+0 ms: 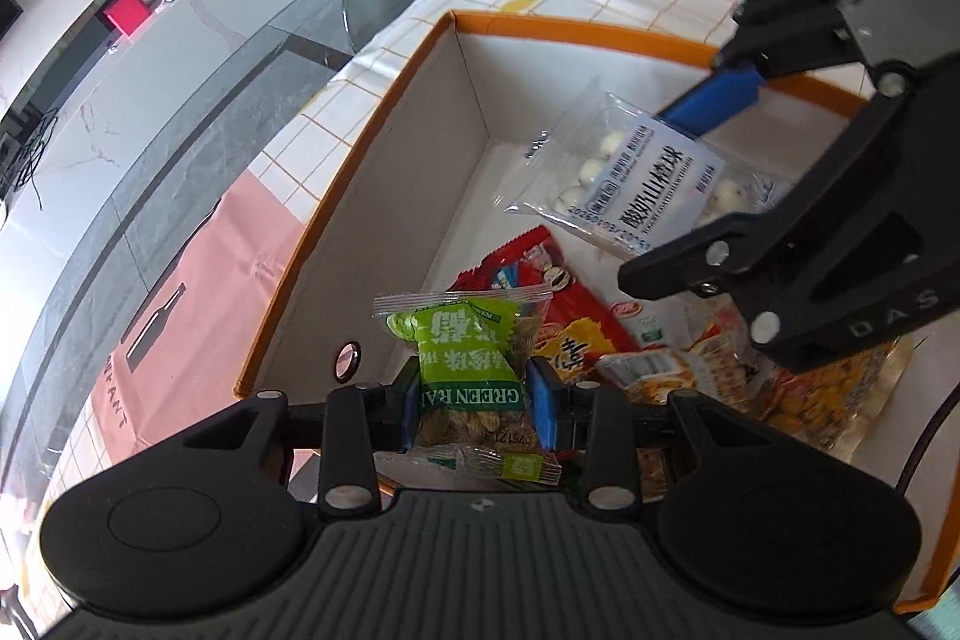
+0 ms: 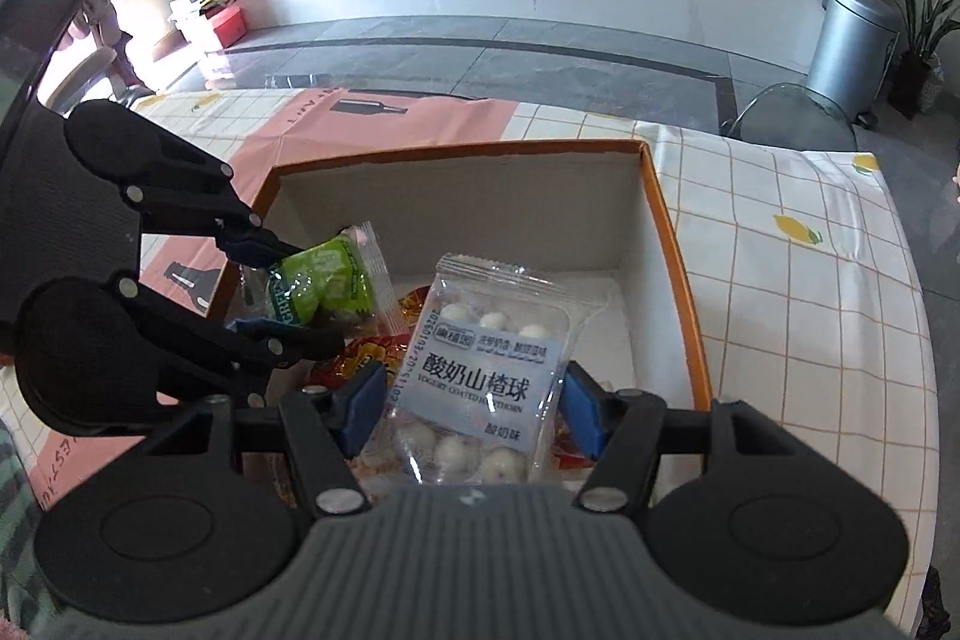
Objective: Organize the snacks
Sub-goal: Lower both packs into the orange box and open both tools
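An orange-rimmed cardboard box (image 1: 360, 148) (image 2: 672, 232) sits on a checked tablecloth. My left gripper (image 1: 477, 400) is shut on a green raisin packet (image 1: 468, 358), held over the box's near left part; both also show in the right wrist view, gripper (image 2: 273, 289) and packet (image 2: 324, 283). My right gripper (image 2: 474, 406) is shut on a clear bag of white yogurt hawthorn balls (image 2: 486, 370), held above the box; it appears in the left wrist view (image 1: 690, 172) with the bag (image 1: 636, 178). Several snack packets (image 1: 564, 316) lie on the box floor.
The far half of the box floor (image 2: 606, 304) is bare white. The tablecloth (image 2: 780, 280) extends to the right and has a pink panel (image 1: 198, 280) on the left. A grey bin (image 2: 852, 46) and a transparent chair (image 2: 792, 118) stand beyond the table.
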`<action>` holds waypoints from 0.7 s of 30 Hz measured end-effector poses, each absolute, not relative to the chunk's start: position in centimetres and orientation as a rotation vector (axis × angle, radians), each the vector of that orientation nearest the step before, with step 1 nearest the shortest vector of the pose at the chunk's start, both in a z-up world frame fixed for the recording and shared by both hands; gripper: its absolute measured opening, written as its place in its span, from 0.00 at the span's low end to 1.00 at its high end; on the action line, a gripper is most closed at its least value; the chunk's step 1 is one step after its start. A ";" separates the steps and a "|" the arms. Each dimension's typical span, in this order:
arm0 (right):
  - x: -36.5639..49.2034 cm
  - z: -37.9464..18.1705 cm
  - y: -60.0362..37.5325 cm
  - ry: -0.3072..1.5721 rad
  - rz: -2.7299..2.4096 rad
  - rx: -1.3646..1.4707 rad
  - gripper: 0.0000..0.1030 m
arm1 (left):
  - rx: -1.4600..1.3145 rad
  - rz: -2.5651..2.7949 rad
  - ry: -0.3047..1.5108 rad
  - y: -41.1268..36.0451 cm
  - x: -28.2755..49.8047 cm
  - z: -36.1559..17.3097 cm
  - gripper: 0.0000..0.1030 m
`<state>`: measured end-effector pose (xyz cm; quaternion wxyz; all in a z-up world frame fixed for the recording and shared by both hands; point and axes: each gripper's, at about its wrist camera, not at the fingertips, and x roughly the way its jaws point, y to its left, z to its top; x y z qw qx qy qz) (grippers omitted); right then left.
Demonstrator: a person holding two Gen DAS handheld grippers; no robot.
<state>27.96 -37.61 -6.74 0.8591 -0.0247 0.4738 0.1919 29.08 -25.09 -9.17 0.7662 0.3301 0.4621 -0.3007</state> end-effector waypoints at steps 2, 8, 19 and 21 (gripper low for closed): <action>28.6 -7.4 -37.1 1.011 0.412 -0.077 0.59 | 0.743 -0.653 1.014 -25.2 29.5 -9.5 0.39; 30.4 -8.9 -36.0 1.051 0.448 -0.129 0.59 | 0.784 -0.659 1.053 -25.3 30.5 -10.5 0.39; 31.8 -10.3 -35.1 1.094 0.433 -0.155 0.60 | 0.764 -0.633 1.058 -25.2 31.3 -11.7 0.44; 32.0 -10.2 -34.9 1.103 0.426 -0.146 0.61 | 0.754 -0.640 1.049 -25.3 31.1 -11.6 0.47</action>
